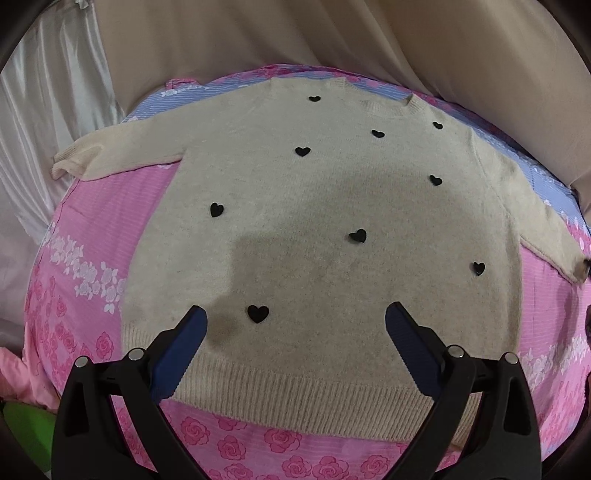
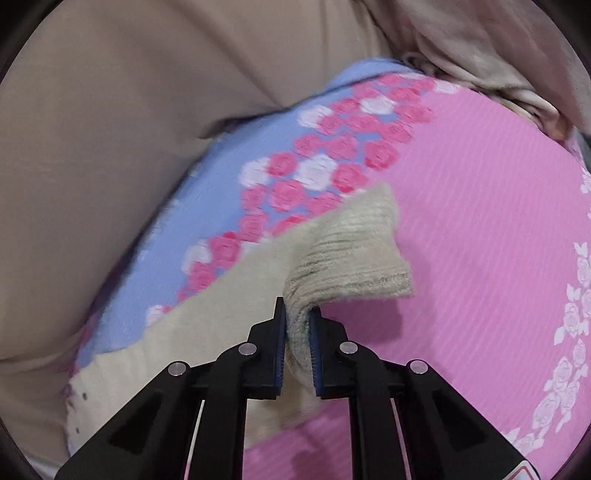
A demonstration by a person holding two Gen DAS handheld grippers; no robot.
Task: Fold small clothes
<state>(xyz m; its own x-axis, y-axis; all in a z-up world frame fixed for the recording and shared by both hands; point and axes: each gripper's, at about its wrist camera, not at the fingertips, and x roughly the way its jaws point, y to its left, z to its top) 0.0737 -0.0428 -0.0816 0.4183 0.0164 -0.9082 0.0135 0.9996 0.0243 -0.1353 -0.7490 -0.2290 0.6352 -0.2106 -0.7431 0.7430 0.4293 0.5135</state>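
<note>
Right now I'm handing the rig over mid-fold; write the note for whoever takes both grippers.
Left gripper: open, empty, hovering over the lower front of the sweater.
Right gripper: shut on the ribbed sleeve cuff, lifted slightly off the floral bedsheet.
Sweater lies flat, front up, on the sheet, left sleeve spread outward.
Done: sweater laid out, one cuff gripped.
Left: probably bring that sleeve across the body, fold the other sleeve, then fold the hem upward.

Home bedrm, rose-print pink/blue bedsheet (image 1: 92, 229) on bed; beige curtain (image 1: 258, 33) behind, satin drape (image 1: 44, 122) at left
</note>
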